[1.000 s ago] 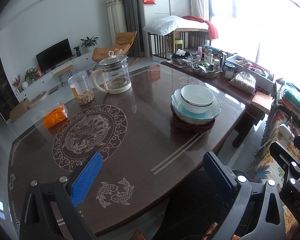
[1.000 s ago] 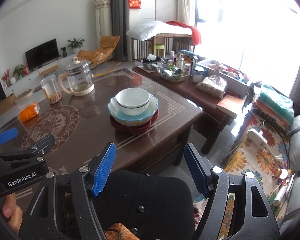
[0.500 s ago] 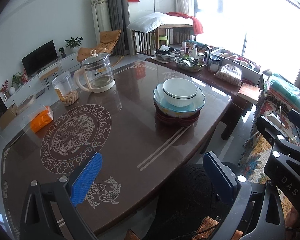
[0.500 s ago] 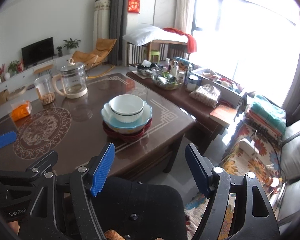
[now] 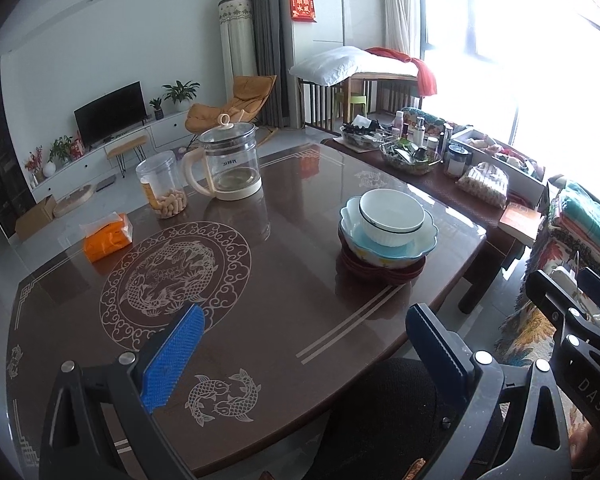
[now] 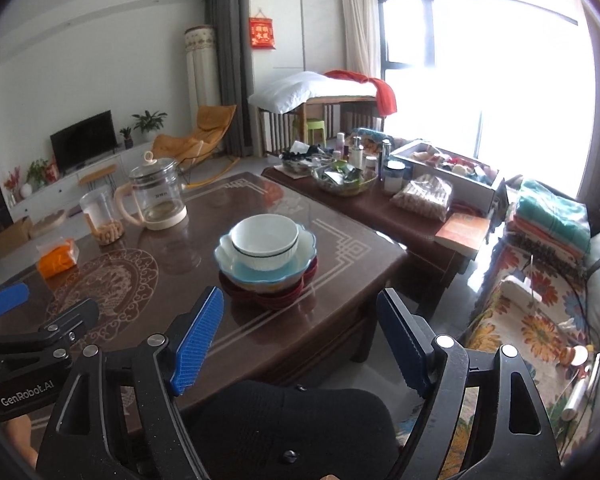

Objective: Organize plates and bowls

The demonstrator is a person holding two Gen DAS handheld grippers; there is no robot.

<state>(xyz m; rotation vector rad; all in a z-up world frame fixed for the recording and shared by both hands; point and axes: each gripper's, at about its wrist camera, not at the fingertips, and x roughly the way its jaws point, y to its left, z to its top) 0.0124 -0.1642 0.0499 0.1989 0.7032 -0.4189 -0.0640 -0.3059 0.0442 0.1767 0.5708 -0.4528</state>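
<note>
A white bowl (image 5: pixel 392 217) with a dark rim sits inside a light blue scalloped bowl (image 5: pixel 388 244), which rests on dark red plates (image 5: pixel 380 272) on the brown table (image 5: pixel 280 300). The same stack shows in the right wrist view: white bowl (image 6: pixel 265 241), blue bowl (image 6: pixel 265 270), red plates (image 6: pixel 270 294). My left gripper (image 5: pixel 304 346) is open and empty, held above the table's near part, well short of the stack. My right gripper (image 6: pixel 300 340) is open and empty, near the table's front edge, below the stack.
A glass kettle (image 5: pixel 230 164), a clear jar of snacks (image 5: pixel 162 190) and an orange tissue pack (image 5: pixel 108 236) stand at the table's far left. A cluttered side table (image 6: pixel 380 196) stands beyond. A black chair back (image 6: pixel 292 428) is under my grippers.
Both grippers have shifted and tilted slightly, so the stack sits a little differently in each view. The jaws stay open and nothing on the table has moved.
</note>
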